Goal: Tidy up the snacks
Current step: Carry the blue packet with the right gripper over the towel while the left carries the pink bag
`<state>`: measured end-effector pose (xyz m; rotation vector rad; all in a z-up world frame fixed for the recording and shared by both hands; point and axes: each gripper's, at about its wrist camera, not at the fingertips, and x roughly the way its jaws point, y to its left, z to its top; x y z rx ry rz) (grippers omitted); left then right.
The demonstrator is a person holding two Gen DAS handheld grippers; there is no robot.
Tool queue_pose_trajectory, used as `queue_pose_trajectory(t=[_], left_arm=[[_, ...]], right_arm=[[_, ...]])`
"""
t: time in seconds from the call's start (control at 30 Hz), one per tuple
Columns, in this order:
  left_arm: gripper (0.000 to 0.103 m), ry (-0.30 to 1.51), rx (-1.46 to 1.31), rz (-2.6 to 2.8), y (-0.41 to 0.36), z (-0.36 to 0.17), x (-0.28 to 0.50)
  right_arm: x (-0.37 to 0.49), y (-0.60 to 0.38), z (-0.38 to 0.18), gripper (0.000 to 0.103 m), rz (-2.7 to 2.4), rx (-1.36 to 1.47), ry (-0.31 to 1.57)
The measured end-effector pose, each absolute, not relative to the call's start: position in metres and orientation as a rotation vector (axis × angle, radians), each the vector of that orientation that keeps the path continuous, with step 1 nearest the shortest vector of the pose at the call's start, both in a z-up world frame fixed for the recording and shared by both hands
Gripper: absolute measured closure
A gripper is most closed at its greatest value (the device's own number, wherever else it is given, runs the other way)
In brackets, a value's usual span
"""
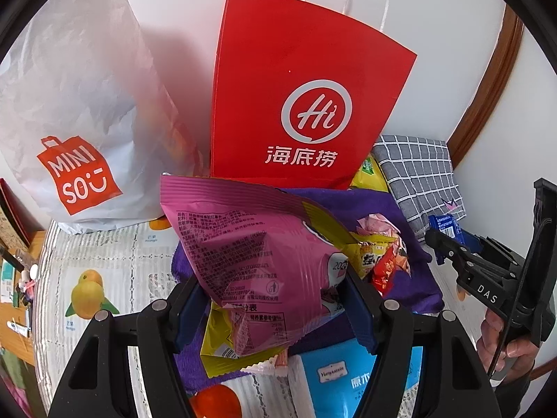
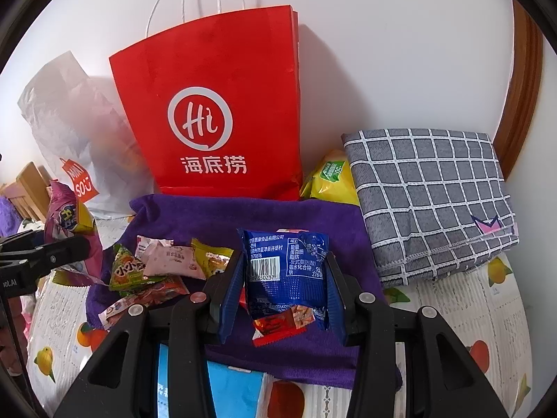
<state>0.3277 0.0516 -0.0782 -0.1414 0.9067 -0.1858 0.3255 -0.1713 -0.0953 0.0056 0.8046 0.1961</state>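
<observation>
Fruit-print tablecloth (image 2: pixel 452 313) by white wall (image 2: pixel 383 52); hand-held grippers clamp pink packet (image 1: pixel 264 261) and blue packet (image 2: pixel 289 271).

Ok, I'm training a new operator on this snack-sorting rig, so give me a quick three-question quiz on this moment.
1. True or false: the left gripper holds a pink snack bag.
2. Which packet is in the right gripper? A) blue packet B) a green one C) none
3. Fill in: the loose snacks lie on a ____ towel in front of the red paper bag.

Key: 1 true; 2 A; 3 purple.
</observation>
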Motion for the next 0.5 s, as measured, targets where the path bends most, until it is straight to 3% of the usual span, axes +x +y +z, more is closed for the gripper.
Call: queue_pose_trajectory(t=[0.5], left_arm=[[0.034,0.952,-0.136,-0.202,0.038,-0.1,0.355]], right_arm=[[0.355,-0.172,-0.112,0.059,0.204,0.016,0.834]])
